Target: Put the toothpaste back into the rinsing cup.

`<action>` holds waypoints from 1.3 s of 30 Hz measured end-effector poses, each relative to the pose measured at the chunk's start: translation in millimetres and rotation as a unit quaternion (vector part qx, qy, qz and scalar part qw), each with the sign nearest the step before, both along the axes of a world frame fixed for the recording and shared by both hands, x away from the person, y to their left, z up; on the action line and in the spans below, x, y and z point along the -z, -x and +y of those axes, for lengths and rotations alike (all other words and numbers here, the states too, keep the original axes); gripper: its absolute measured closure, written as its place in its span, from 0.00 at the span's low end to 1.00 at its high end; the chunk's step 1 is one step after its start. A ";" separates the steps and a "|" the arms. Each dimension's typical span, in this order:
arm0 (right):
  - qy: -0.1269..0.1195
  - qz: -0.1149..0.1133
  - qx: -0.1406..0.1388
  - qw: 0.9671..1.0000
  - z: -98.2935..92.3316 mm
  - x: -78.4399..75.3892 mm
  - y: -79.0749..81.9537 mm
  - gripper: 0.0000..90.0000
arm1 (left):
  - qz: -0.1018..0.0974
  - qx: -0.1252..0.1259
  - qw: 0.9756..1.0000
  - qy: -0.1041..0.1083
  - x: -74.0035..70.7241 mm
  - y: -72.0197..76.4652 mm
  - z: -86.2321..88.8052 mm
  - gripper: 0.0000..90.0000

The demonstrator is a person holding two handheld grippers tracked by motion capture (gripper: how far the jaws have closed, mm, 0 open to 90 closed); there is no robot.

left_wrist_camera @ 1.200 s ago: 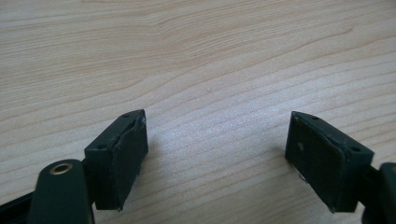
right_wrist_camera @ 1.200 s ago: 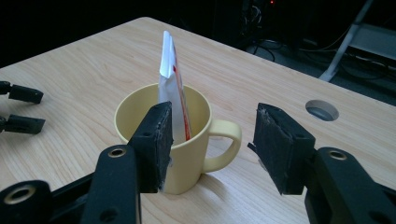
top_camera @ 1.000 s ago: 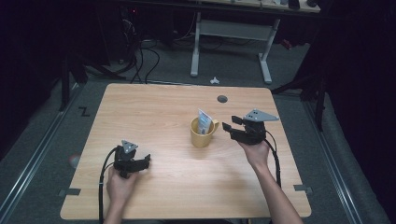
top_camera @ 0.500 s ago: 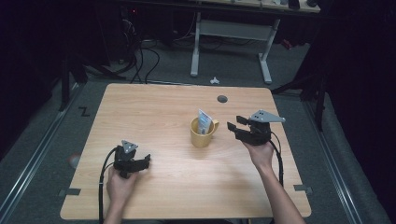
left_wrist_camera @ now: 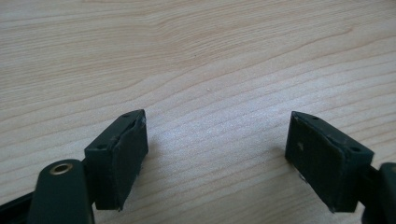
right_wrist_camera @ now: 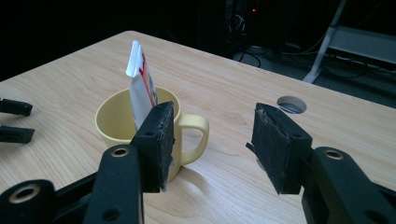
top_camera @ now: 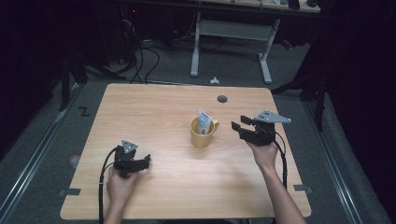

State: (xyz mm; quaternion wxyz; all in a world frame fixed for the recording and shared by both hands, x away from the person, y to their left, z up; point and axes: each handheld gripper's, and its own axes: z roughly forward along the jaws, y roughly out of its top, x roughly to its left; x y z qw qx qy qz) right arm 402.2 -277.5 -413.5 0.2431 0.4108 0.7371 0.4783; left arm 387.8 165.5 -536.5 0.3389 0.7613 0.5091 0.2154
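Note:
A yellow mug (top_camera: 202, 133) stands near the middle of the wooden table (top_camera: 154, 112), its handle turned right. A white tube with red and blue print (top_camera: 204, 122) stands upright inside it. My right gripper (top_camera: 239, 124) hovers just right of the mug, open and empty, jaws pointing at it. In the right gripper view the mug (right_wrist_camera: 116, 133) and tube (right_wrist_camera: 140, 79) sit partly behind the left jaw of that gripper (right_wrist_camera: 212, 116). My left gripper (top_camera: 145, 161) rests at the front left, open over bare wood (left_wrist_camera: 217, 121), well apart from the mug.
A round cable hole (top_camera: 222, 99) lies in the table behind the mug. Beyond the far edge stand white desk legs (top_camera: 196, 46), floor cables (top_camera: 140, 56) and a small white object (top_camera: 214, 80). My left gripper's jaws (right_wrist_camera: 14, 121) show at the right gripper view's left edge.
My right gripper has drawn back a little to the right, away from the mug. The left gripper, mug and tube have not moved.

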 end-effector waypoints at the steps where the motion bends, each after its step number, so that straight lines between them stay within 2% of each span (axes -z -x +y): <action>1: 0.000 0.001 0.002 1.000 -1.1 -0.3 0.4 0.54 | 0.000 0.000 1.000 0.000 0.0 0.0 0.0 0.24; 20: 0.003 -0.004 0.016 1.000 -15.5 -4.7 7.3 0.56 | 0.000 0.000 1.000 0.000 0.0 0.0 0.0 0.24; 25: -0.010 -0.004 0.022 1.000 -22.4 -3.3 8.7 0.56 | 0.000 0.000 1.000 0.000 0.0 0.0 0.0 0.24; 39: -0.014 0.002 0.034 0.999 -33.0 1.4 12.4 0.56 | 0.000 0.000 1.000 0.000 0.0 0.0 -0.1 0.24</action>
